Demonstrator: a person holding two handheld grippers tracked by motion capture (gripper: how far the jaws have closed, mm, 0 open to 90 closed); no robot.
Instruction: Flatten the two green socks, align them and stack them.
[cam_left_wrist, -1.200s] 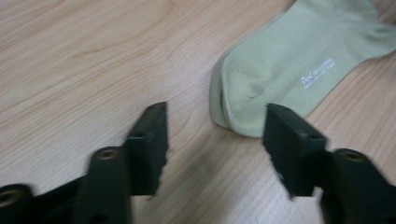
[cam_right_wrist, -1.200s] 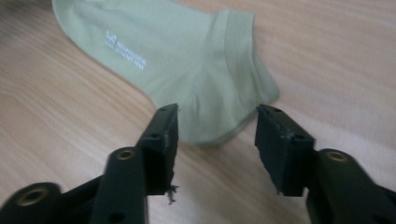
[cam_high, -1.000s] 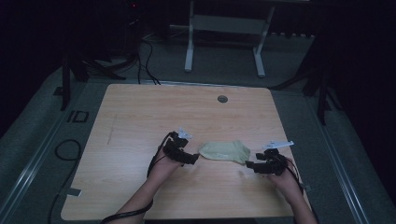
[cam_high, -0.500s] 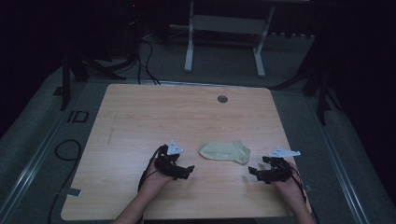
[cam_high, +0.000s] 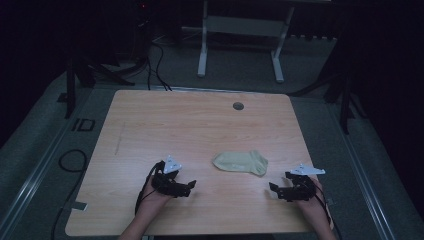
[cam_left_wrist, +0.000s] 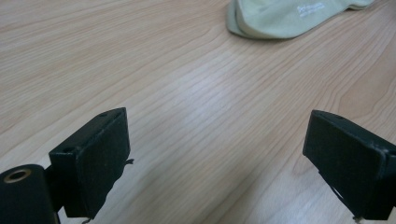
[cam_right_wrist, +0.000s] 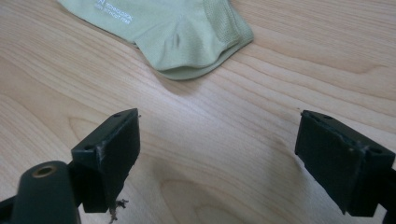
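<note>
sock (cam_high: 241, 162): lies flat, lower centre of the high view, on the wooden surface (cam_high: 165, 125) (folded, pale green) | left gripper (cam_high: 188, 187): lower left, fingers spread, just opened wider, nothing between | right gripper (cam_high: 276, 188): lower right, fingers spread, just opened wider, nothing between, apart from sock

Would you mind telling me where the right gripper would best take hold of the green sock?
Probably at the cuff end of the sock, the end nearest the right gripper. The sock lies flat on the table, folded or doubled, with layered edges showing there. Come in low from the gripper's own side, jaws open, one of the fingers sliding under the edge.
</note>
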